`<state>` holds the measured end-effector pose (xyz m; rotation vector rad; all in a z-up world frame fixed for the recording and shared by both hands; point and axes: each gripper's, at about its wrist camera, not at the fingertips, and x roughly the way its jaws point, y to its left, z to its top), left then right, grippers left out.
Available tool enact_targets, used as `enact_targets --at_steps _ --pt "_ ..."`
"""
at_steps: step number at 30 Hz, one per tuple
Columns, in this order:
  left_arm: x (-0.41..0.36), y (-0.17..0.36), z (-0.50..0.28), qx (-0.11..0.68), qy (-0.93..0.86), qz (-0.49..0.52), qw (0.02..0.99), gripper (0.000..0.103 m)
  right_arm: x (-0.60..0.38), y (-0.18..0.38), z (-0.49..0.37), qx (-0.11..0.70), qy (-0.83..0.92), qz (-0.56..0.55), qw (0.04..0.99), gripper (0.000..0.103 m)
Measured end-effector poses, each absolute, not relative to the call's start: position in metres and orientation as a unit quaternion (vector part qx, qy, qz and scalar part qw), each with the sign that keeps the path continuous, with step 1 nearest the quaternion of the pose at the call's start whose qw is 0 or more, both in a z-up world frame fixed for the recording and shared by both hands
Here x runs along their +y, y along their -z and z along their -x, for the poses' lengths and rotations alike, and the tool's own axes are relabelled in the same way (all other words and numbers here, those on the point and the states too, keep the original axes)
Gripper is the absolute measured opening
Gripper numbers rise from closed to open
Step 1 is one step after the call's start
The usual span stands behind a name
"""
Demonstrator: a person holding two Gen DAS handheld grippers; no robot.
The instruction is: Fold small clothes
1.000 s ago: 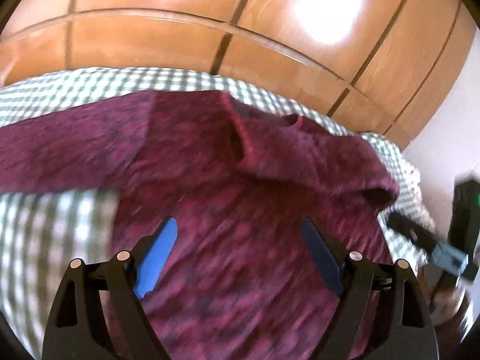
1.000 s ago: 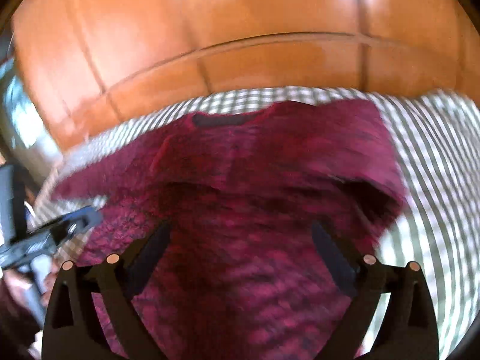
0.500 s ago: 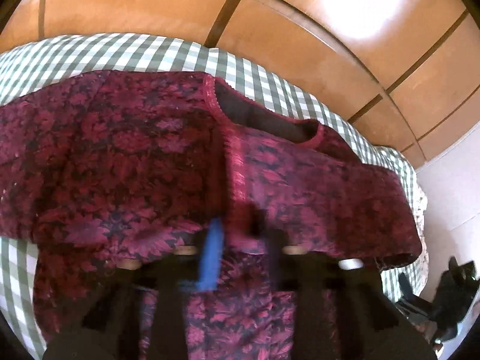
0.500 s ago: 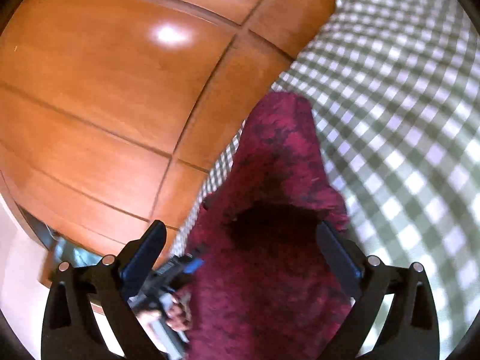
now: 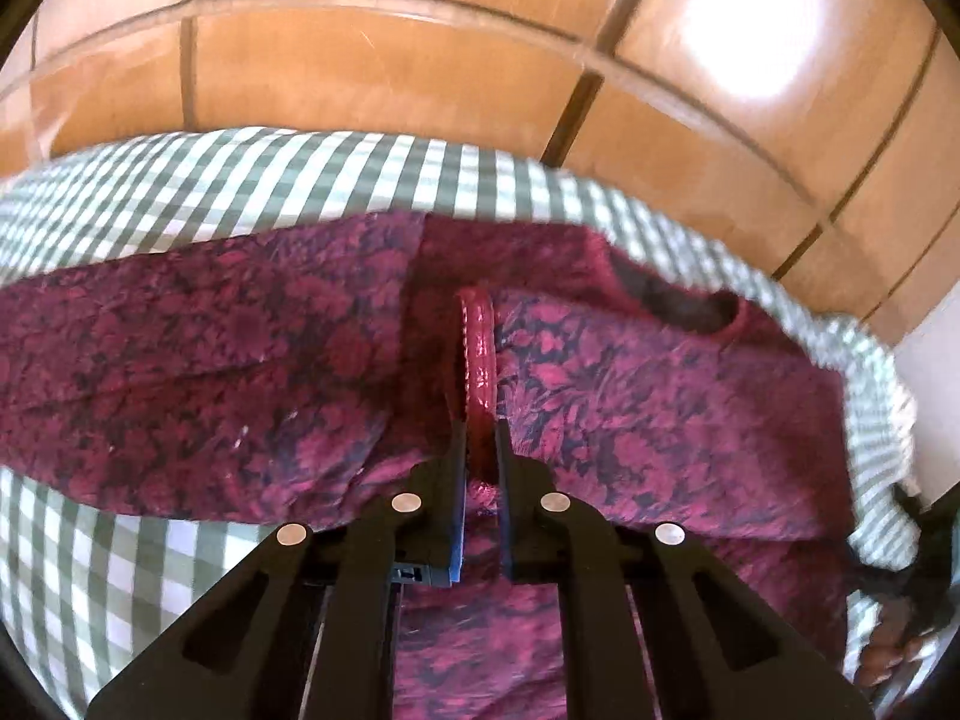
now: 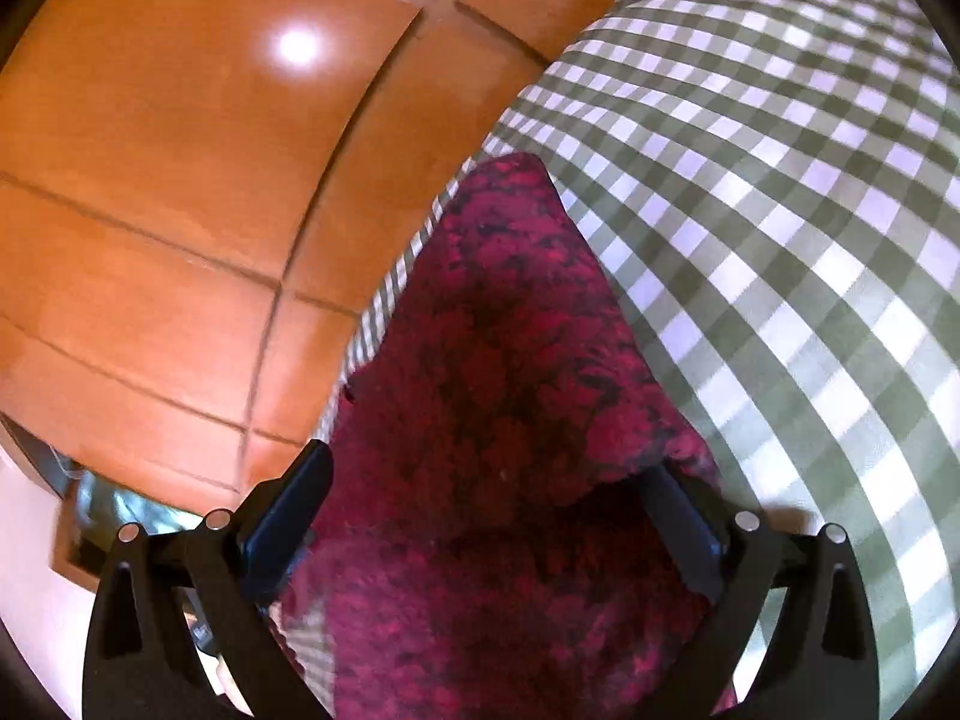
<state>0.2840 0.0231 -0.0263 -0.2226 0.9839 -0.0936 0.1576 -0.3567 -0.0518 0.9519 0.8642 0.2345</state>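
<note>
A dark red, flower-patterned small garment (image 5: 240, 360) lies spread on a green and white checked cloth (image 5: 240, 180). My left gripper (image 5: 480, 420) is shut on a raised fold of the garment's glossy red edge trim (image 5: 477, 354), just left of the neck opening (image 5: 684, 306). In the right wrist view, one pointed end of the garment (image 6: 510, 330) runs away between the wide-apart fingers of my right gripper (image 6: 486, 468), which is open. Cloth drapes over the right finger (image 6: 678, 516) and hides part of it.
A glossy wooden panelled board (image 5: 360, 60) rises right behind the checked cloth (image 6: 780, 180); the garment's end nearly reaches it (image 6: 180, 180). The cloth's edge drops off at the right (image 5: 870, 420), where a hand (image 5: 888, 660) shows dimly. Bare checked cloth stretches to the right of the right gripper.
The left gripper's jaws went from wide open to shut on the garment's trim and moved in close to it. The right gripper rolled and sank over the garment's end.
</note>
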Motion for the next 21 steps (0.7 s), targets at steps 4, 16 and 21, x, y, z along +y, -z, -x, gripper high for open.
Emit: enact_targets --at_steps 4,16,21 --pt "0.018 0.028 -0.274 0.46 0.055 0.088 0.882 0.007 -0.327 0.016 -0.142 0.441 -0.151 -0.329 0.821 0.094" --pt "0.024 0.015 -0.274 0.425 0.028 0.075 0.902 0.007 -0.264 0.034 -0.212 0.464 -0.039 -0.143 0.874 0.081" --pt "0.031 0.046 -0.283 0.461 -0.005 0.057 0.886 0.002 -0.245 0.056 -0.207 0.438 -0.006 -0.074 0.896 0.083"
